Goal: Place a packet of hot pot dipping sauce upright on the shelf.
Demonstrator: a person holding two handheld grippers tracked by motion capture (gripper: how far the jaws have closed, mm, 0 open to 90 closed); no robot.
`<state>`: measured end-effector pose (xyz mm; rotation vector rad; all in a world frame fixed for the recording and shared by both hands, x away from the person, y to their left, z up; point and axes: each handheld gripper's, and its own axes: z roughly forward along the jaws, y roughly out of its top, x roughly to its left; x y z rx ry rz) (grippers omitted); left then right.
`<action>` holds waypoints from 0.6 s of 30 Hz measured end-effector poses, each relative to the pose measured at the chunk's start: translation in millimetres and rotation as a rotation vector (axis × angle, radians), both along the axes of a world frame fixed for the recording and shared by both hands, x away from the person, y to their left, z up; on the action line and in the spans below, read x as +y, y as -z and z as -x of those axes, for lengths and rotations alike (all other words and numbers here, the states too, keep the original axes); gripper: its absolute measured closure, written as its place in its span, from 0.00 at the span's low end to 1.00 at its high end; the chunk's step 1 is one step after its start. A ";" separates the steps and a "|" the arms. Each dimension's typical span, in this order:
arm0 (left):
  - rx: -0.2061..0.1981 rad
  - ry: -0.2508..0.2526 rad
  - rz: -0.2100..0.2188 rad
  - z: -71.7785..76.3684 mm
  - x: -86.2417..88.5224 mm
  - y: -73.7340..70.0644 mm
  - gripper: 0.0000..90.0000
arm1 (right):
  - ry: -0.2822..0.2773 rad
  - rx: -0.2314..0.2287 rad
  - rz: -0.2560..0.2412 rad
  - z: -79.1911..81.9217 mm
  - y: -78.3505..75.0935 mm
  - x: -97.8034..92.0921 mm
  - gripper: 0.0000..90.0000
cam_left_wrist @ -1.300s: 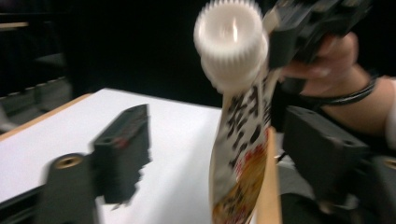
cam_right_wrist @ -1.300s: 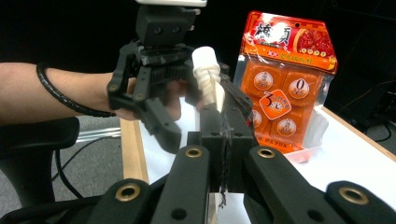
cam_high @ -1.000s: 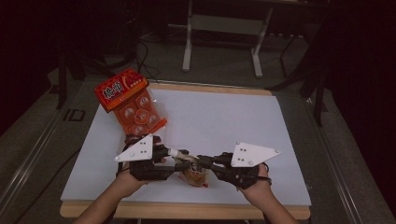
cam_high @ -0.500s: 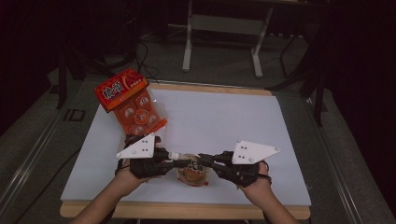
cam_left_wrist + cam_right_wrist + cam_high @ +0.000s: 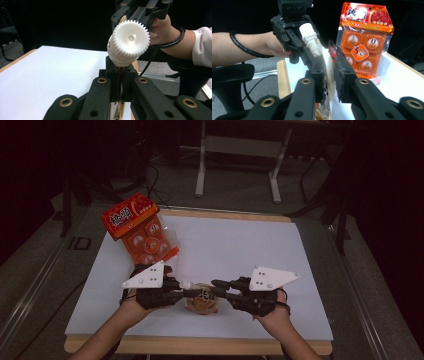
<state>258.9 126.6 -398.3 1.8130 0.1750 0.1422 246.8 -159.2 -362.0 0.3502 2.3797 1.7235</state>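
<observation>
Pinching a small pouch (image 5: pixel 201 301) with a white ribbed cap (image 5: pixel 129 40) between them, the left gripper (image 5: pixel 186 291) and the right gripper (image 5: pixel 216 290) meet over the near edge of the white table (image 5: pixel 240 250). An orange snack pack (image 5: pixel 140 229) lies at the far left corner, dark floor and a metal stand (image 5: pixel 239 150) beyond. Since a second ago, both grippers have drifted slightly toward the person; the pack is unmoved.
</observation>
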 end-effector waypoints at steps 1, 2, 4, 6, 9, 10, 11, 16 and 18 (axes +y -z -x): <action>-0.015 -0.003 -0.003 0.3 0.6 -1.3 0.98 | -0.001 -0.001 -0.003 0.1 -0.6 -0.6 0.82; -0.010 -0.002 -0.003 -0.1 1.8 -2.9 0.98 | 0.003 -0.004 -0.007 0.6 -1.5 -1.4 0.76; -0.011 -0.009 0.004 -0.7 4.8 -5.5 0.98 | 0.007 -0.006 -0.017 -0.1 -3.1 -3.5 0.68; -0.015 -0.016 0.010 -1.5 7.6 -8.1 0.98 | 0.011 -0.003 -0.044 -1.4 -4.1 -7.1 0.58; -0.030 -0.038 0.023 -3.0 12.9 -12.1 0.98 | 0.029 -0.010 -0.058 -3.4 -4.2 -12.2 0.47; -0.036 -0.048 0.032 -3.5 15.3 -13.4 0.98 | 0.032 -0.008 -0.067 -3.7 -4.1 -13.8 0.42; -0.036 -0.051 0.038 -4.8 19.0 -15.2 0.98 | 0.037 -0.011 -0.073 -4.0 -3.8 -15.3 0.38; -0.054 -0.091 0.066 -10.3 36.4 -22.9 0.98 | 0.020 -0.023 -0.106 -5.7 -2.0 -22.5 0.20; -0.064 -0.110 0.070 -12.3 43.3 -25.0 0.98 | 0.010 -0.017 -0.126 -6.7 -1.1 -24.6 0.15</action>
